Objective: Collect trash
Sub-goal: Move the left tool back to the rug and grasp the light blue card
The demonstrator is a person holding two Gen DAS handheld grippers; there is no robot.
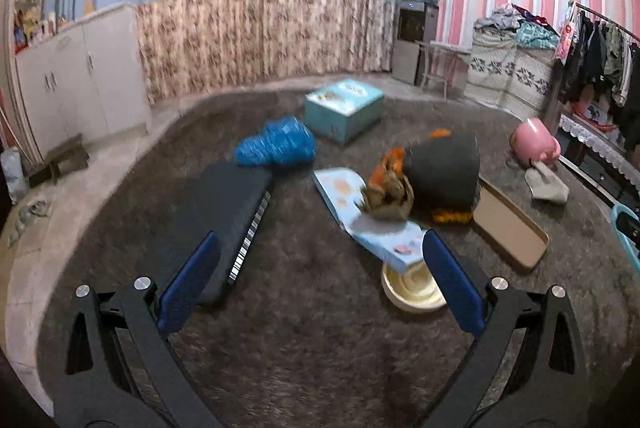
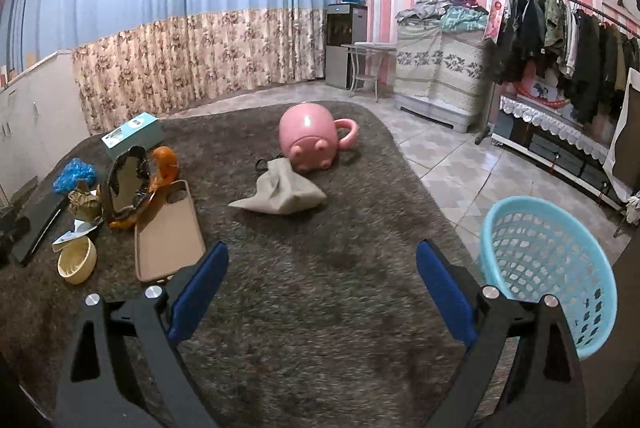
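Observation:
Litter lies scattered on a dark shaggy rug (image 1: 320, 348). In the left wrist view I see a crumpled blue plastic bag (image 1: 276, 146), a long black box (image 1: 224, 224), a torn light-blue carton flap (image 1: 372, 224) with crumpled brown paper (image 1: 390, 198) on it, and a cream round lid (image 1: 412, 288). My left gripper (image 1: 316, 288) hovers open above the rug between the black box and the lid. My right gripper (image 2: 320, 292) is open over bare rug (image 2: 320, 308), with a light-blue plastic basket (image 2: 548, 276) just to its right. A beige cloth pouch (image 2: 280, 192) lies ahead of it.
A pink pig-shaped mug (image 2: 310, 136) lies on its side. A tan phone case (image 2: 168, 232), a black-and-orange pouch (image 2: 132, 184) and a teal box (image 1: 344, 108) sit on the rug. White cabinets (image 1: 80, 76) stand left; a clothes rack (image 2: 560, 40) and tiled floor (image 2: 460, 164) lie right.

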